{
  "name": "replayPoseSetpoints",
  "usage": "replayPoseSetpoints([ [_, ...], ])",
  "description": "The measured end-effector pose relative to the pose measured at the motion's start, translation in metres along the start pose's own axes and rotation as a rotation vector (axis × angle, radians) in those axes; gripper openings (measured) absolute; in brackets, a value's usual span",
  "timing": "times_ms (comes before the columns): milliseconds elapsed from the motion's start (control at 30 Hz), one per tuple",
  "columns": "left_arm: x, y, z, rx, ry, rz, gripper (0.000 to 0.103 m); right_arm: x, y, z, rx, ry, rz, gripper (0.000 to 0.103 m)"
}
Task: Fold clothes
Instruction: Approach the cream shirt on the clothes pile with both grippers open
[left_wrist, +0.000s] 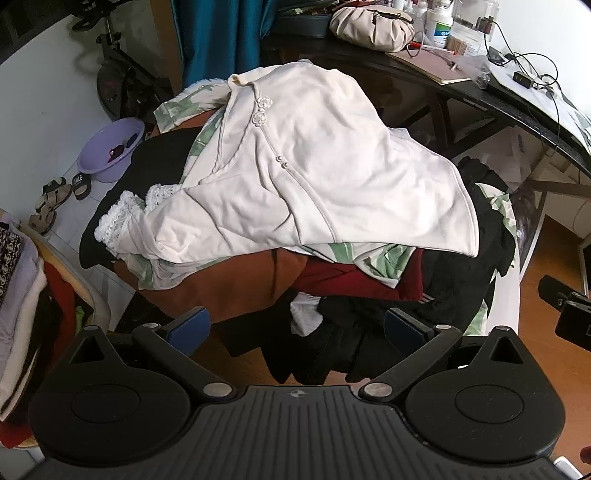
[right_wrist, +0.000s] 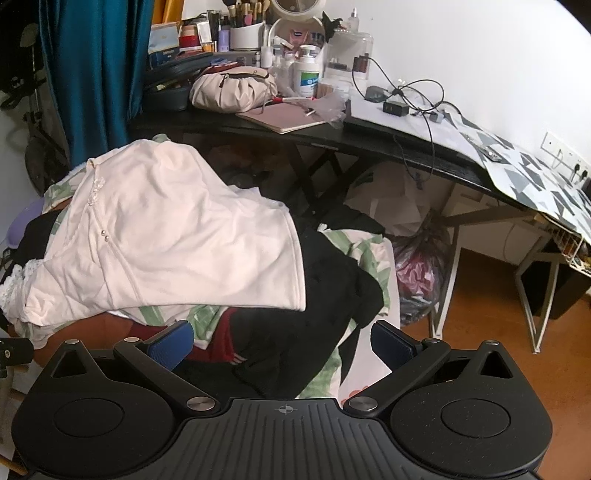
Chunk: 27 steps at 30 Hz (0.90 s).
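Cluttered bedroom corner: black desk (right_wrist: 332, 138) loaded with cosmetics and cables behind, teal curtain (right_wrist: 96, 74) to the left, wood floor (right_wrist: 480, 302) at right. In front, a heaped pile of clothes (left_wrist: 332, 295) — black, red, brown, leaf-print.

Cream top (left_wrist: 314, 173) lies draped on top of the pile, lace cuff (left_wrist: 118, 218) trailing at its left end, hem (right_wrist: 299, 266) hanging at the right.

Left gripper (left_wrist: 295, 328): jaws spread, holding nothing, hovering at the near edge of the pile. Right gripper (right_wrist: 282, 341): jaws spread too, empty, above the black garments.

Risk, as I judge it — a low pinch would catch the layers beneath and drag the heap toward the floor. No flat surface visible for folding. Desk close behind; open room mainly at right over the floor.
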<state>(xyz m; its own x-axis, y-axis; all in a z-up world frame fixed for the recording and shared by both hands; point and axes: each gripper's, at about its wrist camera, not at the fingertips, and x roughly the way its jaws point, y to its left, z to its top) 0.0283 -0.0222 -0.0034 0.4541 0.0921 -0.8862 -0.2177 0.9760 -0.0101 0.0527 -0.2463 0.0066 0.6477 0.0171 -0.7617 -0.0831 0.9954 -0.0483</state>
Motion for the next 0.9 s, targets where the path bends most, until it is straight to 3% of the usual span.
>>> replayPoseSetpoints([
  [900,0.018,-0.026,0.014,-0.026,0.03,0.017,0.102,0.028,-0.028,0.011,0.018,0.035,0.011,0.102],
])
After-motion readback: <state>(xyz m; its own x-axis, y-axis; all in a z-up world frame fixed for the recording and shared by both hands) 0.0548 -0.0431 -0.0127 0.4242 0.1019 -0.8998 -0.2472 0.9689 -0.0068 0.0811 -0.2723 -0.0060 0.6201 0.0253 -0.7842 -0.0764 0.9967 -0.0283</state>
